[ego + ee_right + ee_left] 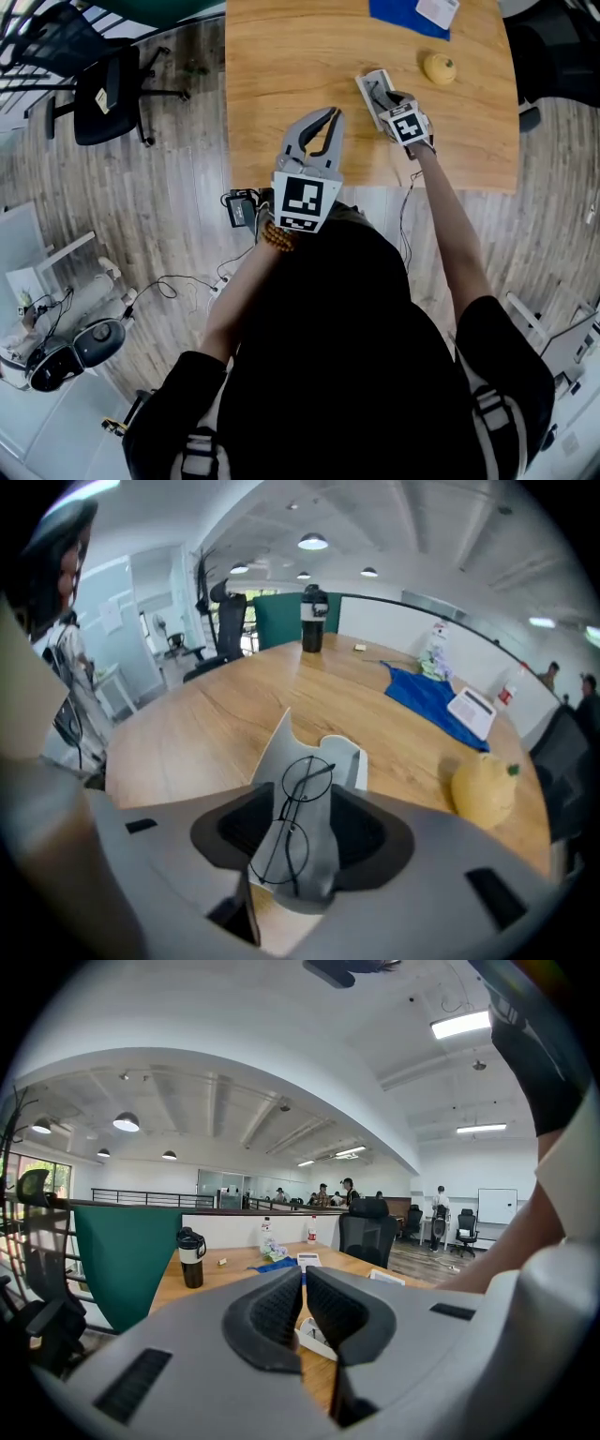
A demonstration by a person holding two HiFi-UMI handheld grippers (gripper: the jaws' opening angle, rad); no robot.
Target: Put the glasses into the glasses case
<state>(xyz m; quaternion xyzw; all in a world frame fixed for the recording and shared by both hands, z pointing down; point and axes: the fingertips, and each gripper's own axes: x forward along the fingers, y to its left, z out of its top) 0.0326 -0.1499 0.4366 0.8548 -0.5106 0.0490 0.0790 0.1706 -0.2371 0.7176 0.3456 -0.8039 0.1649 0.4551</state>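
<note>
The thin wire-rimmed glasses (292, 816) lie folded inside the open grey glasses case (342, 759), which rests on the wooden table (281, 75). My right gripper (305, 834) hangs steeply over the case with a jaw on each side of the glasses, open, and the pads do not touch the frame. From the head view the case (373, 86) pokes out just beyond the right gripper (390, 105). My left gripper (329, 116) is held level over the table's near edge, left of the case, shut and empty (304, 1283).
A yellow fruit (439, 67) sits just right of the case. A blue cloth (408, 19) with a white card on it lies at the far edge. A black tumbler (314, 621) stands at the far corner. An office chair (108, 94) stands on the floor at the left.
</note>
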